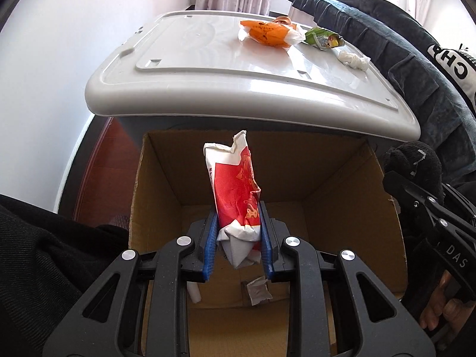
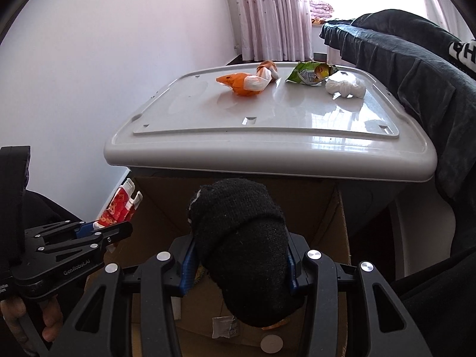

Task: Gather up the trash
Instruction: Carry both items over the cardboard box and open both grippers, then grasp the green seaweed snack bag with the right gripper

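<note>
My left gripper (image 1: 238,223) is shut on a crumpled red and white wrapper (image 1: 238,184), held upright over the open cardboard box (image 1: 166,172). In the right wrist view that same left gripper (image 2: 98,232) appears at the left with the wrapper (image 2: 119,205). My right gripper (image 2: 239,264) is shut on a black knitted sock (image 2: 241,238), also above the box (image 2: 333,226). On the grey bin lid (image 2: 267,125) lie an orange and white bag (image 2: 247,83), a green snack packet (image 2: 311,73) and a wad of white tissue (image 2: 345,87).
The box floor holds a small white sachet (image 1: 258,291), a white stick (image 1: 195,291) and a white disc (image 2: 271,343). A dark garment (image 2: 416,68) drapes at the right of the lid. A white wall stands left, curtains (image 2: 267,15) behind.
</note>
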Action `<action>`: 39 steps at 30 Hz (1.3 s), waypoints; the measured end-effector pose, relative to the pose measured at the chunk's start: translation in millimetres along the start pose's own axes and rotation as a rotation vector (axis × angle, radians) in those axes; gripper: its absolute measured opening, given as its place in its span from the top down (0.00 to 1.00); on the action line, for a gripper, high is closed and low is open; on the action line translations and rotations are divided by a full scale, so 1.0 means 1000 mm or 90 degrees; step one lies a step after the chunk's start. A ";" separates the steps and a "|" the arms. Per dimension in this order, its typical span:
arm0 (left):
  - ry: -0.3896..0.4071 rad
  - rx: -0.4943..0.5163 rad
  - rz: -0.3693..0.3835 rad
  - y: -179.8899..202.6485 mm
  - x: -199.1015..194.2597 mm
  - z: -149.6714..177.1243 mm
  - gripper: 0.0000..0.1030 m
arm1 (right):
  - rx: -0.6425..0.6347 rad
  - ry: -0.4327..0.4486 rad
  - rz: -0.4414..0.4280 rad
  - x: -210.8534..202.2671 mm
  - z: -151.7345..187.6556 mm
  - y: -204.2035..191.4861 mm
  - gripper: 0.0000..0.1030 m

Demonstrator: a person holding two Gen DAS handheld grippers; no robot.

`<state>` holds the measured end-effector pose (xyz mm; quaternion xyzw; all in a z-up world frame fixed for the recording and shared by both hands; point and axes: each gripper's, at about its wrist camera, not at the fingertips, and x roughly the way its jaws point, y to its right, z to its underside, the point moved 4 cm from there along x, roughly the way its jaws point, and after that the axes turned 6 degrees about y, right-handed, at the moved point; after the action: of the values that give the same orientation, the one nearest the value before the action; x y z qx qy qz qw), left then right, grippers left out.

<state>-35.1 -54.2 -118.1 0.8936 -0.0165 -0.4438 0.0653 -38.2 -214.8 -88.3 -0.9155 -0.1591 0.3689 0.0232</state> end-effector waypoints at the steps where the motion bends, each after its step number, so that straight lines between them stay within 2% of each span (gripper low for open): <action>1: 0.001 0.002 -0.002 0.001 0.000 0.000 0.77 | 0.002 0.001 0.000 0.000 0.000 0.001 0.56; 5: 0.008 0.006 -0.007 0.002 -0.002 -0.001 0.76 | 0.005 0.002 0.000 -0.001 0.000 0.002 0.55; 7: 0.014 0.003 -0.022 0.000 -0.003 -0.002 0.67 | 0.002 -0.003 0.004 0.000 0.000 0.001 0.48; 8: 0.013 0.001 -0.030 -0.001 -0.003 -0.002 0.47 | -0.001 -0.008 0.011 0.001 0.001 0.001 0.47; 10: 0.011 -0.005 -0.049 -0.003 -0.002 -0.003 0.13 | 0.006 0.000 0.024 0.000 -0.001 0.005 0.25; 14: 0.016 -0.014 -0.041 -0.006 -0.003 -0.004 0.12 | 0.045 0.027 0.028 -0.007 -0.007 0.017 0.23; 19: -0.002 -0.025 -0.036 -0.009 0.002 -0.003 0.12 | 0.103 0.020 0.034 -0.005 -0.008 0.034 0.23; 27: -0.009 -0.050 -0.023 -0.011 0.005 -0.004 0.12 | 0.129 0.031 0.033 -0.006 -0.015 0.045 0.20; 32: -0.007 -0.050 -0.023 -0.009 0.008 -0.013 0.12 | 0.141 0.037 0.034 0.002 -0.041 0.057 0.20; 39: 0.024 -0.015 -0.022 0.001 0.011 -0.039 0.12 | 0.153 0.048 0.036 0.023 -0.099 0.082 0.19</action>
<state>2.5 -51.8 -103.4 0.9010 0.0057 -0.4284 0.0682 67.6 -277.9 -44.4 -0.9234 -0.0867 0.3512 0.1285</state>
